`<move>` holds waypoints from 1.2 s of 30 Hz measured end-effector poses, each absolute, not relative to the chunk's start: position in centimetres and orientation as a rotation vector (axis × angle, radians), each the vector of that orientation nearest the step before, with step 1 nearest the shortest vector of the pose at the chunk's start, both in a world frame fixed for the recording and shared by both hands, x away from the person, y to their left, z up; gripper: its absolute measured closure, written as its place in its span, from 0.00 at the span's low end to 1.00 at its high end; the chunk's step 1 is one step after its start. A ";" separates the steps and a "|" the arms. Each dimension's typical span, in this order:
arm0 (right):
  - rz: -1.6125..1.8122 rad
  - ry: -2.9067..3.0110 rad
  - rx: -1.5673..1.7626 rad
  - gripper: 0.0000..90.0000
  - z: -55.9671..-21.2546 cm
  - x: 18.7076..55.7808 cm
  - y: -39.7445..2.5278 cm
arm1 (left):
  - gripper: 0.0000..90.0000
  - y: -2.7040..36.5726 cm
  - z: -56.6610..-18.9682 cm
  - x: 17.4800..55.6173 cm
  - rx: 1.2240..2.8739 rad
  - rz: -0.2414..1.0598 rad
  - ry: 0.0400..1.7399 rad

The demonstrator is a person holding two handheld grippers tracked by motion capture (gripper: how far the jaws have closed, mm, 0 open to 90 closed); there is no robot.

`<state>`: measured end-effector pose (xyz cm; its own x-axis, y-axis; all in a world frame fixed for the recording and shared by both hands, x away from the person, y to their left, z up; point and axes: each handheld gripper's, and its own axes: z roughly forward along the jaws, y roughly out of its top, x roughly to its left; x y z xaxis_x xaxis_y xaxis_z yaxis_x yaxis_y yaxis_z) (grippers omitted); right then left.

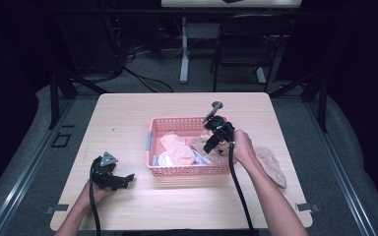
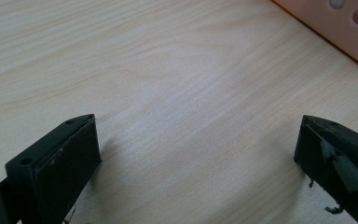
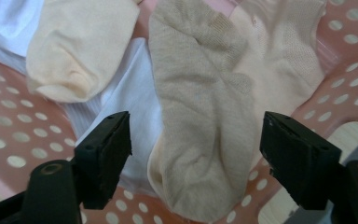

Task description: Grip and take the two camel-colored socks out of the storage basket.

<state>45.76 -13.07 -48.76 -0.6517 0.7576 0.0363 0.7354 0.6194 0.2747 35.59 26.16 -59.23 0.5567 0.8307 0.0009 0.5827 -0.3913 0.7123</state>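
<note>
A pink perforated basket sits mid-table and holds several socks. My right gripper hangs open over the basket's right side, its jaws spread either side of a beige sock that lies flat below. Beside that sock are a cream sock, a white sock and a pale pink one. My left gripper rests low over bare wood at the front left, open and empty, with the basket's corner just ahead of it.
Another beige sock lies on the table to the right of the basket, by the right forearm. Bare wood stretches behind and left of the basket. A chair and a desk leg stand beyond the far edge.
</note>
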 end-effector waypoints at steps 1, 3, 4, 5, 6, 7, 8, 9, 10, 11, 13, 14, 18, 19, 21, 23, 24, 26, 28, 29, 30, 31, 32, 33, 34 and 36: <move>0.403 2.750 1.271 0.32 -49.0 45.8 -13.1 | 0.00 26.2 -59.2 35.6 2.119 0.475 1.129; 0.403 2.747 1.278 0.35 -49.4 45.8 -13.1 | 0.00 26.2 -59.2 35.6 2.119 0.474 1.129; 0.394 2.748 1.280 0.36 -49.6 45.9 -13.1 | 0.00 26.2 -59.2 35.6 2.119 0.474 1.130; 0.394 2.748 1.280 0.36 -49.6 45.9 -13.1 | 0.00 26.2 -59.2 35.6 2.119 0.474 1.130; 0.389 2.741 1.280 0.40 -50.0 46.0 -13.2 | 0.00 26.2 -59.2 35.6 2.118 0.474 1.130; 0.389 2.741 1.280 0.40 -50.0 46.0 -13.2 | 0.00 26.2 -59.2 35.6 2.118 0.474 1.130; 0.416 2.715 1.317 0.45 -50.5 46.0 -13.3 | 0.00 26.2 -59.2 35.6 2.118 0.474 1.130; 0.398 2.728 1.306 0.47 -50.6 46.1 -13.4 | 0.00 26.2 -59.2 35.6 2.120 0.475 1.129; 0.399 2.724 1.318 0.49 -50.6 46.2 -13.4 | 0.00 26.2 -59.2 35.6 2.120 0.475 1.128; 0.394 2.714 1.322 0.52 -50.7 46.2 -13.5 | 0.00 26.2 -59.2 35.6 2.119 0.474 1.129; 0.411 2.687 1.342 0.55 -50.9 46.2 -13.4 | 0.00 26.2 -59.2 35.6 2.119 0.474 1.129; 0.406 2.671 1.342 0.56 -50.9 46.2 -13.3 | 0.00 26.2 -59.2 35.6 2.118 0.474 1.129; 0.350 2.676 1.321 0.59 -51.1 46.3 -13.1 | 0.00 26.2 -59.2 35.6 2.118 0.474 1.129; 0.344 2.667 1.324 0.60 -51.2 46.3 -13.0 | 0.00 26.2 -59.2 35.6 2.119 0.475 1.129; 0.325 2.661 1.325 0.60 -51.3 46.3 -12.9 | 0.00 26.2 -59.2 35.6 2.116 0.473 1.132; 0.285 2.662 1.321 0.62 -51.8 46.5 -12.9 | 0.00 26.2 -59.2 35.6 2.119 0.474 1.129; 0.287 2.656 1.327 0.64 -52.1 46.5 -12.9 | 0.00 26.2 -59.2 35.6 2.119 0.474 1.129; 0.314 2.628 1.356 0.70 -52.6 46.5 -13.0 | 0.00 26.2 -59.2 35.6 2.116 0.474 1.132; 0.281 2.636 1.357 0.78 -52.7 46.7 -13.2 | 0.00 26.2 -59.2 35.6 2.119 0.475 1.129; 0.281 2.636 1.357 0.78 -52.7 46.7 -13.2 | 0.00 26.2 -59.2 35.6 2.119 0.475 1.129; 0.261 2.636 1.351 0.87 -52.6 46.7 -13.3 | 0.00 26.2 -59.2 35.6 2.119 0.474 1.128; 0.287 2.623 1.367 0.91 -52.7 46.7 -13.4 | 0.00 26.2 -59.2 35.6 2.119 0.474 1.128; 0.290 2.623 1.369 0.94 -52.7 46.7 -13.5 | 0.00 26.2 -59.2 35.6 2.119 0.473 1.128; 0.274 2.626 1.370 0.95 -52.6 46.7 -13.5 | 0.00 26.2 -59.2 35.6 2.117 0.473 1.130; 0.320 2.604 1.393 0.96 -52.8 46.6 -13.5 | 0.00 26.2 -59.2 35.6 2.117 0.473 1.131; 0.305 2.628 1.383 0.96 -52.4 46.6 -13.7 | 0.00 26.2 -59.2 35.6 2.119 0.473 1.128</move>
